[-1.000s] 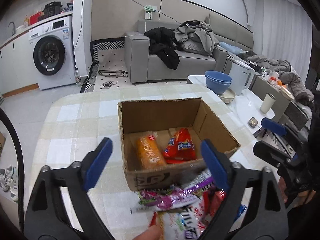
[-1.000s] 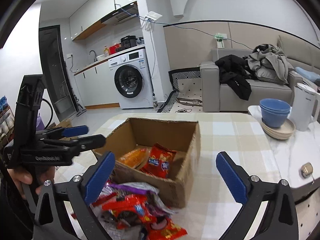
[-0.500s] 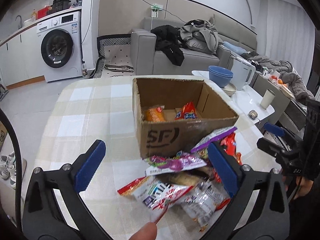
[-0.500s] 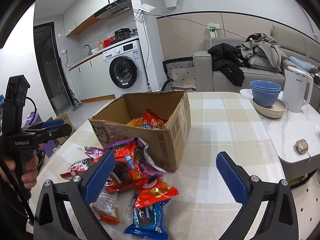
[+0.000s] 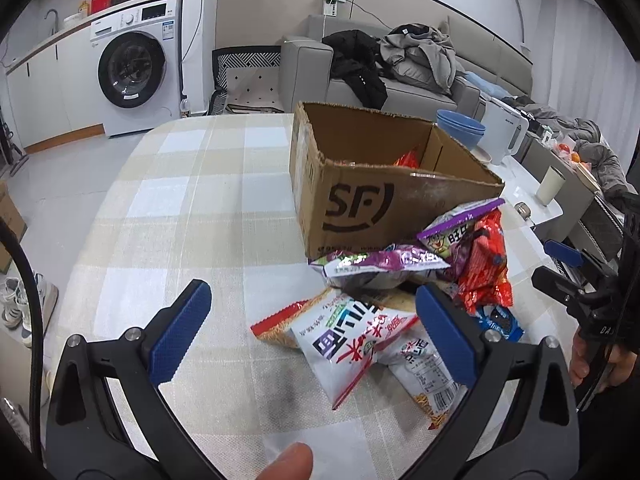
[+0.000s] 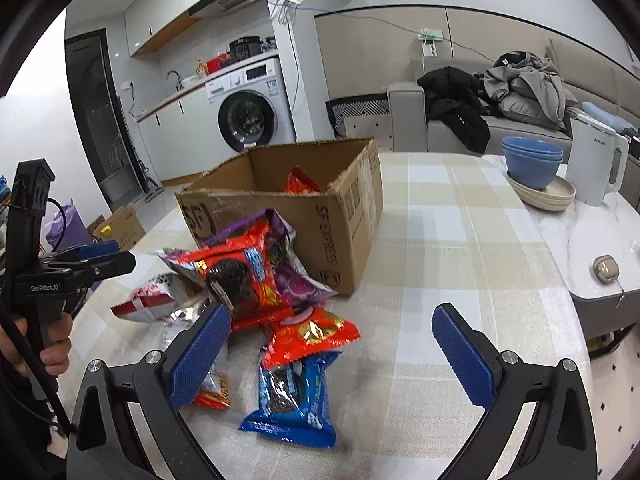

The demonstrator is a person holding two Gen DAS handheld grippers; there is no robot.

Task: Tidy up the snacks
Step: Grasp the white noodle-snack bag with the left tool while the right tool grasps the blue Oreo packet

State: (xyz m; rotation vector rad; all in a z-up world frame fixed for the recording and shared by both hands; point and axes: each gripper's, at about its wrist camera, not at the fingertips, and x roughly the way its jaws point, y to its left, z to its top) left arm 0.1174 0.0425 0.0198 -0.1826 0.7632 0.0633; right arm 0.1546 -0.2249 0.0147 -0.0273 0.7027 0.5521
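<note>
A brown cardboard box (image 5: pixel 380 200) (image 6: pixel 344 216) stands on the checked tablecloth, with a red packet (image 6: pixel 300 182) showing inside. Against its near wall lies a heap of snack packets: a white one (image 5: pixel 352 344), a purple one (image 5: pixel 376 262), a red one (image 5: pixel 482 264) (image 6: pixel 240 272), an orange-red one (image 6: pixel 310 334) and a blue one (image 6: pixel 294 398). My left gripper (image 5: pixel 312 332) hangs open just short of the white packet, holding nothing. My right gripper (image 6: pixel 332 352) is open low over the orange-red and blue packets, pads clear of them.
Blue bowls (image 6: pixel 532 160) on a plate and a white kettle (image 6: pixel 594 168) stand on a marble side table at the right, with a small round object (image 6: pixel 606 268) and a cup (image 5: pixel 552 186). Bare tablecloth (image 5: pixel 180 208) lies left of the box. A sofa and washing machine sit behind.
Both grippers have sunk and drawn back from over the box to the packet heap in front of it; the box interior is now seen from lower. Both stay open.
</note>
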